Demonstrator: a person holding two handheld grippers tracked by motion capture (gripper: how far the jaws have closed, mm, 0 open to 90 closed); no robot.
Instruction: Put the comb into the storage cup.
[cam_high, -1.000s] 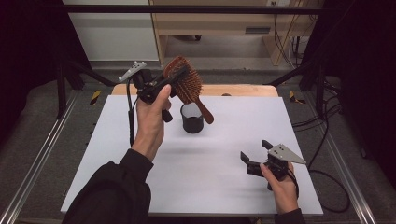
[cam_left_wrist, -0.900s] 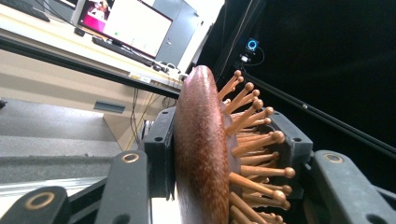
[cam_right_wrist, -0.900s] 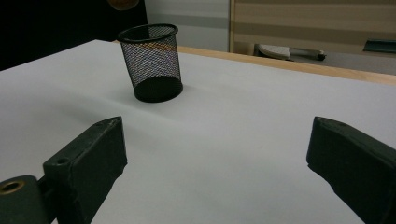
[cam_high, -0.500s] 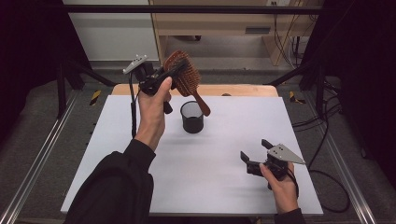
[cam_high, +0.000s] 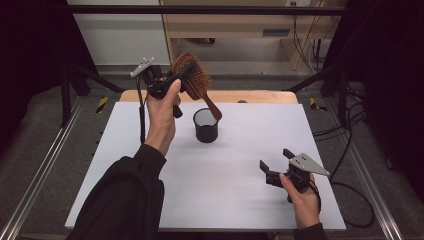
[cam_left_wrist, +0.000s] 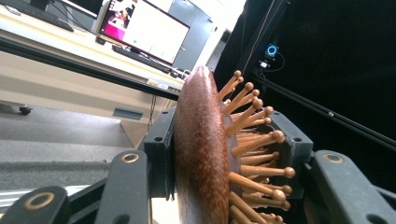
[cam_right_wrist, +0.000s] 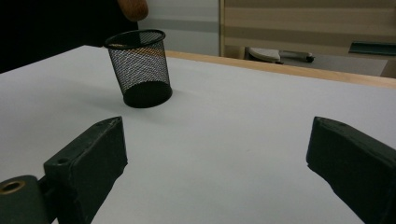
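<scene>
Left tool (cam_high: 176, 81): your jaws are clamped on the hairbrush (cam_high: 192, 79), raised above the desk (cam_high: 240, 190).
Hairbrush handle: slants down over the mesh cup (cam_high: 205, 125).
Right tool (cam_high: 275, 164): your jaws stand apart, resting low, holding nothing.

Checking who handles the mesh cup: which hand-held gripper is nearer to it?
Left. The left hand-held gripper holds the hairbrush just above the mesh cup; the right hand-held gripper sits open, apart, toward the table's near right.
</scene>
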